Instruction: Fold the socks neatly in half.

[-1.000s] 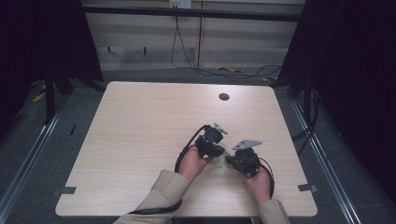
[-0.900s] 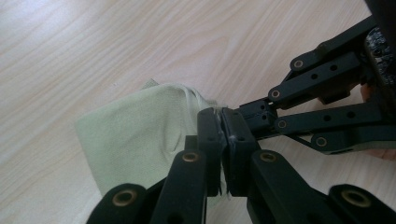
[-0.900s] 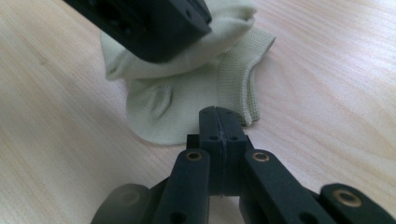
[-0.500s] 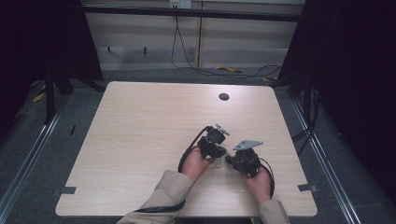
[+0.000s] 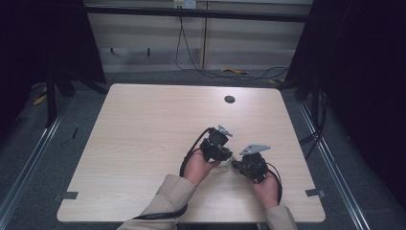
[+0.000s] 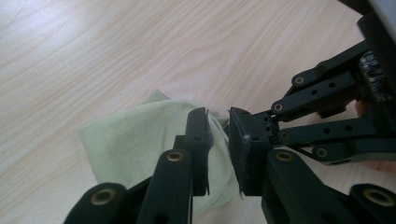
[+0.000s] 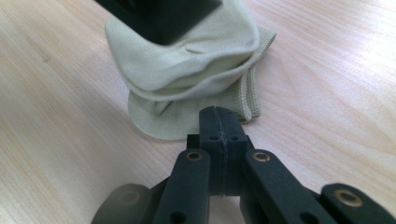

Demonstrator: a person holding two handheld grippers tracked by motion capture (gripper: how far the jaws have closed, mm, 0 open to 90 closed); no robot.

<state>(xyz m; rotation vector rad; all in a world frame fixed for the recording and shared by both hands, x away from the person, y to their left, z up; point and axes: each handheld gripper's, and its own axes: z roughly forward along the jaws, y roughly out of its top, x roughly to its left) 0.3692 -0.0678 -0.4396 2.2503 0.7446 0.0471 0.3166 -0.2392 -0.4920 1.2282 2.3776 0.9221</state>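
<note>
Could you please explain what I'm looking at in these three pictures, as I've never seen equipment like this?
A person sits at a wooden table holding a hand-held two-jaw gripper in each hand. The high view looks down from above: the left gripper and right gripper meet over a small pale green cloth. The other two pictures come from cameras riding on the grippers, looking along their black jaws. In the left gripper view, the left gripper has its jaws slightly apart around a fold of the cloth. In the right gripper view, the right gripper has its jaws pressed together at the cloth's edge; whether it pinches fabric is unclear.
</note>
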